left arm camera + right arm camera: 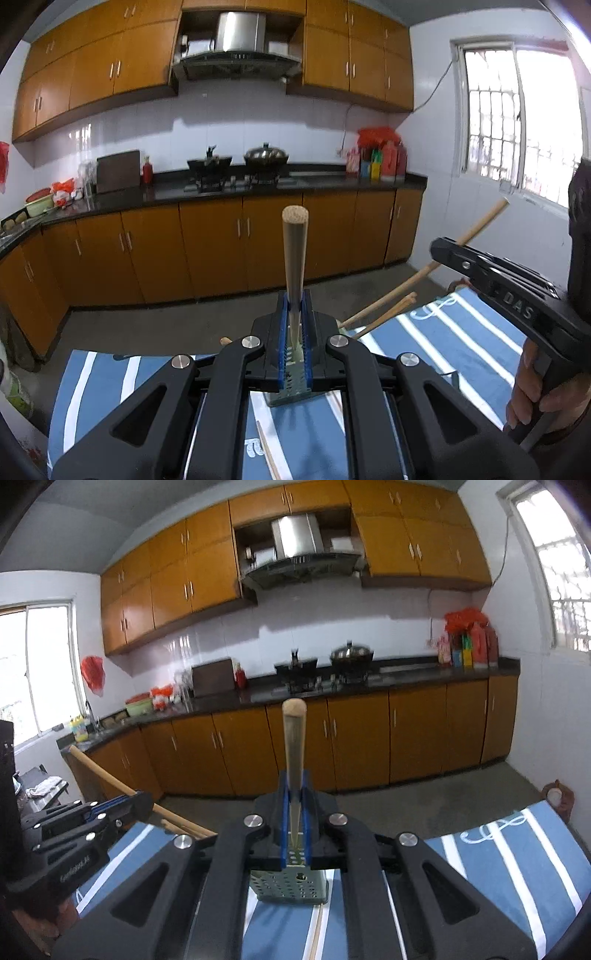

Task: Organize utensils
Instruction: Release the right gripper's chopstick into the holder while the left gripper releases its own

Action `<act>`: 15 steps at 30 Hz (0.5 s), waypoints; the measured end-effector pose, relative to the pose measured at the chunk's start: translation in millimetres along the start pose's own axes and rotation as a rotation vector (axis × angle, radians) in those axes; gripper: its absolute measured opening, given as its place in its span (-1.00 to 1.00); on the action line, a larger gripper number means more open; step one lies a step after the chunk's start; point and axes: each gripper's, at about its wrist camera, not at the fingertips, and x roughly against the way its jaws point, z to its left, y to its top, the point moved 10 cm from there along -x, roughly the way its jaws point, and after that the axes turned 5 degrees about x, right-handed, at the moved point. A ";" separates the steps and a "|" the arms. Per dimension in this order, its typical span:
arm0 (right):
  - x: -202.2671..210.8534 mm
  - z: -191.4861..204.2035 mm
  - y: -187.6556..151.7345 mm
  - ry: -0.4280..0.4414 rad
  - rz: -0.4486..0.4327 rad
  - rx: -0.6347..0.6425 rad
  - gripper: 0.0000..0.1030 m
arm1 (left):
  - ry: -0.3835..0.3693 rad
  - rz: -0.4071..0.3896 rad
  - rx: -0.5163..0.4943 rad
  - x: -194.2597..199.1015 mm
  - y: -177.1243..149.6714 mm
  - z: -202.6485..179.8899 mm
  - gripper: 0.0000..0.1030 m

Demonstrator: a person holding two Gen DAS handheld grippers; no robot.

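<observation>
Both hand-held grippers, left (295, 314) and right (295, 794), clamp light, stiff wooden handles (294, 258) pointing twelve o'clock; I'd grip mid-shaft, above the perforated holder (288, 884).

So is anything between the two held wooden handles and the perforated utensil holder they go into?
Nothing visible. The left gripper and right gripper each clamp a wooden handle directly above the green perforated holder on the striped cloth.

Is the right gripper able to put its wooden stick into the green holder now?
Probably yes. The right gripper holds its wooden stick and the green holder stands just below it on the striped cloth, with nothing between.
</observation>
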 end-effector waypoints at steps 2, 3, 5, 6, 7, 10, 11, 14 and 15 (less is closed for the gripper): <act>-19.4 -0.9 -3.5 -0.001 0.047 0.001 -0.86 | 0.008 0.024 0.001 -9.2 -3.5 2.6 -0.86; -26.3 -0.1 -5.7 -0.001 0.060 0.003 -0.86 | 0.010 0.032 0.004 -11.4 -5.4 5.7 -0.86; -39.3 1.1 -11.0 -0.007 0.086 0.016 -0.86 | 0.016 0.049 0.008 -20.2 -7.5 8.2 -0.86; -46.1 2.3 -14.8 -0.010 0.099 0.024 -0.86 | 0.018 0.056 0.012 -24.6 -9.0 10.2 -0.86; -49.7 3.0 -16.6 -0.009 0.106 0.025 -0.86 | 0.017 0.061 0.014 -26.7 -10.7 10.8 -0.86; -60.3 2.7 -23.3 -0.010 0.125 0.024 -0.86 | 0.022 0.076 0.017 -34.9 -15.4 14.2 -0.86; -61.9 2.2 -25.8 -0.011 0.130 0.024 -0.86 | 0.024 0.081 0.017 -36.9 -17.7 14.7 -0.86; -67.9 2.0 -33.7 -0.011 0.152 0.021 -0.81 | 0.030 0.092 0.035 -41.2 -20.0 17.2 -0.86; -67.2 1.5 -34.8 -0.012 0.147 0.013 -0.77 | 0.024 0.091 0.044 -41.2 -18.9 17.7 -0.86</act>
